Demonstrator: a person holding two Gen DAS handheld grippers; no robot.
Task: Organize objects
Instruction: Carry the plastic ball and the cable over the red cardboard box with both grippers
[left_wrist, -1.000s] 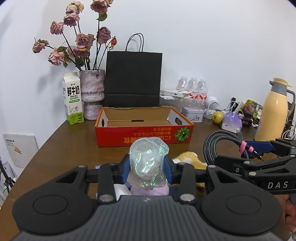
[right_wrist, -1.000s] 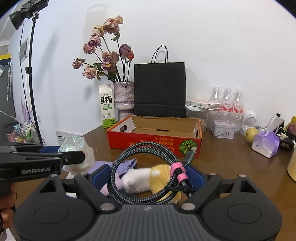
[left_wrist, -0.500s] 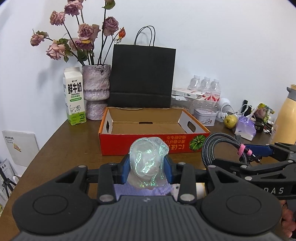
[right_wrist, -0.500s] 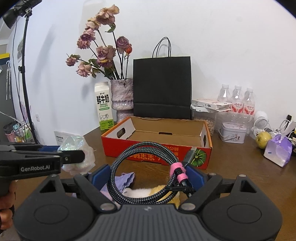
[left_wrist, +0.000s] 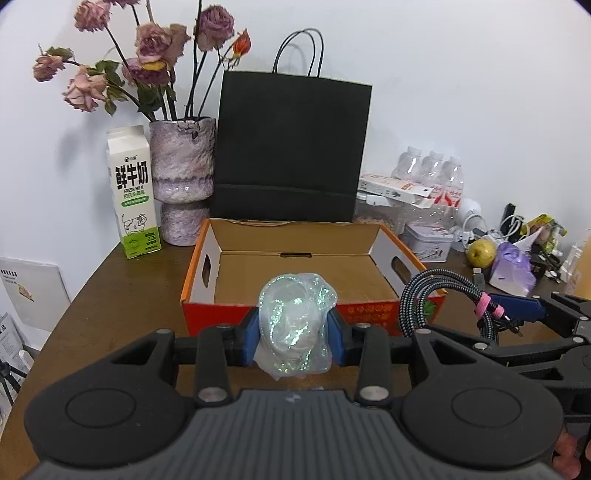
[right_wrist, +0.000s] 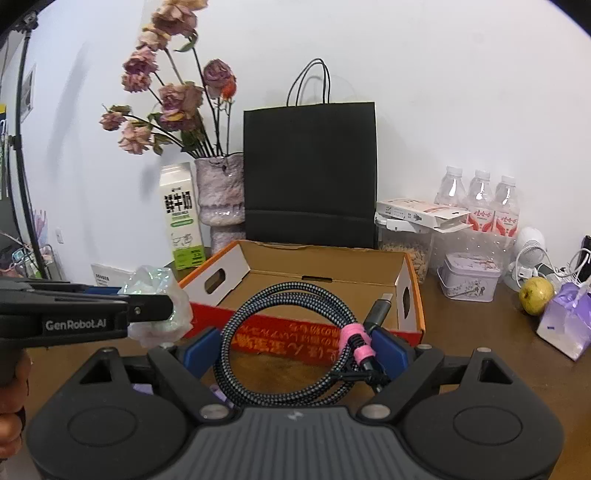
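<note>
Held aloft just in front of the red cardboard box (left_wrist: 373, 312): an iridescent plastic bag (left_wrist: 293, 330), crumpled, pinched between the blue pads of the left gripper (left_wrist: 294, 338). Just beside it, to the right: a coiled braided cable (right_wrist: 288, 345) with pink ties, gripped across its width by the widely spread right gripper (right_wrist: 295, 349). Box open-topped, nothing seen inside, standing on a brown wooden table (left_wrist: 110, 306). Behind the box, against the wall: a black paper bag (left_wrist: 291, 147), a vase of dried roses (left_wrist: 183, 177), a milk carton (left_wrist: 133, 192). Farther right: water bottles (right_wrist: 476, 201), a tin (right_wrist: 471, 275), a pear (right_wrist: 535, 290).
</note>
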